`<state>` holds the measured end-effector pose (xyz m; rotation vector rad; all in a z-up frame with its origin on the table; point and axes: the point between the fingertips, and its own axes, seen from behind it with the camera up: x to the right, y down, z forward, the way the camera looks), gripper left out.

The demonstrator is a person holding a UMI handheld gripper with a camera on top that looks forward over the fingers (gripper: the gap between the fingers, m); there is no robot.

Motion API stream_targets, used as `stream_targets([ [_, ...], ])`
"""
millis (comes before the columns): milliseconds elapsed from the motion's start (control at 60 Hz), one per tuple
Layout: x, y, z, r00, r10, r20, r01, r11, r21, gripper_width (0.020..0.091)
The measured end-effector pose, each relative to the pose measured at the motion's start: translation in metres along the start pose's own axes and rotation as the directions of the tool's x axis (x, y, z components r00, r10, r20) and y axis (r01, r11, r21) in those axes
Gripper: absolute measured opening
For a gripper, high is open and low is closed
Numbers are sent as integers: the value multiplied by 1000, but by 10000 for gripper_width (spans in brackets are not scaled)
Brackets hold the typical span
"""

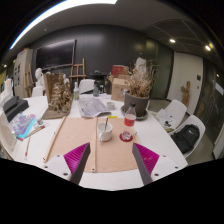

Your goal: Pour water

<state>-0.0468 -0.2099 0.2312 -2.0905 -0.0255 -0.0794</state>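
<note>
**Cluttered white table, claw open short of bottle and cup**

The setting is a dim room with a dark back wall, a long ceiling light and a wooden easel standing at the rear. A white table fills the foreground. On it lies a tan mat, reaching from between the fingers out toward the middle of the table.

On the far part of the mat stands a small bottle with a red label and a white cap. It is upright, long axis vertical, cap pointing up. Just beside it, on its left, stands a pale cup, also upright, with a thin stick rising out of its mouth.

Beyond these sit a potted plant in a dark pot, a pile of papers and a jar of dried stems.

The claw is open. Its two fingers are spread well apart, nothing held between them, and both the bottle and cup stand ahead of the fingertips, apart from them.
</note>
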Motion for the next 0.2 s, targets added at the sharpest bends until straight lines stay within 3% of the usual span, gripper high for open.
stream_targets([
  [200,-9,20,-16,1000,-13,-11,12,999,-37,858],
])
